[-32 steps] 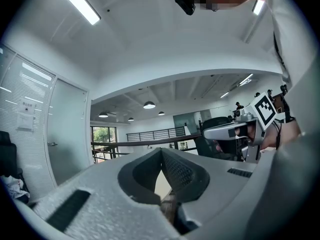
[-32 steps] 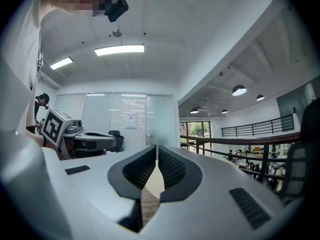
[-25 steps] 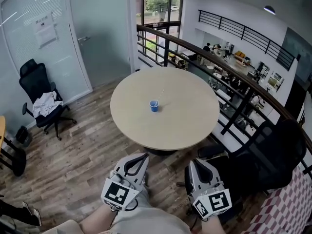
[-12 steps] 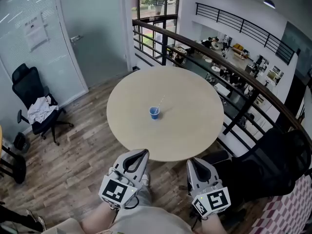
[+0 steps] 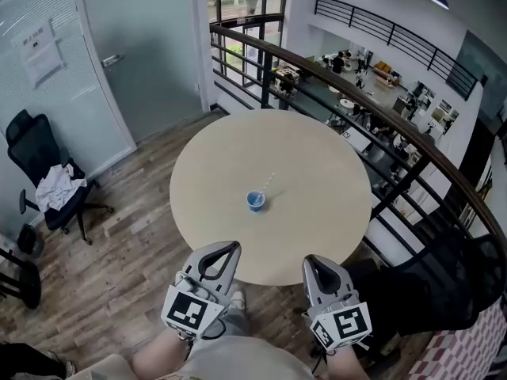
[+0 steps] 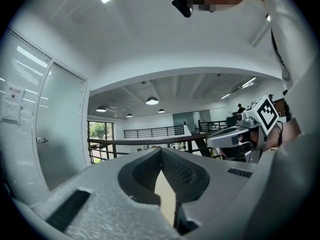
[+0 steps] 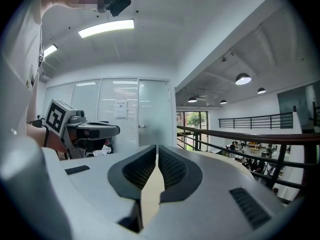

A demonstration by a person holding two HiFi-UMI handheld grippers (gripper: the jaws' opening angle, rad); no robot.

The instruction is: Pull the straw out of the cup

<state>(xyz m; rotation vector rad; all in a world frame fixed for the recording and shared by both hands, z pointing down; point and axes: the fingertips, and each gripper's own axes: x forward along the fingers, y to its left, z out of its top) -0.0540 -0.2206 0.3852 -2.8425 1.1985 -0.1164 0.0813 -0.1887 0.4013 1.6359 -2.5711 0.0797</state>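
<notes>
1. Blue was the cup (image 5: 254, 201), and it stood a little below the middle of the round beige table (image 5: 317, 149), near the centre of the head view.
2. In the cup stood a thin pale straw (image 5: 268, 184); it leaned to the upper right, over the rim.
3. I held my left gripper (image 5: 231, 247) at the lower middle of the frame. Its tip lay at the near edge of the table and was well apart from the cup.
4. The left gripper view showed its jaws pressed together, with the tips touching and nothing between them.
5. I held my right gripper (image 5: 310, 260) beside it, further to the right and a little lower in the frame, also well apart from the cup.
6. The right gripper view showed those jaws closed too, pad against pad, and they were empty.
7. Neither gripper touched the cup or the straw.
8. At the left edge of the head view stood a black office chair (image 5: 28, 145) with a white cloth (image 5: 57, 188) on its seat.
9. A dark railing (image 5: 380, 105) curved behind the table, from the top of the frame to the right side.
10. Under the table lay a wooden floor (image 5: 119, 267).
</notes>
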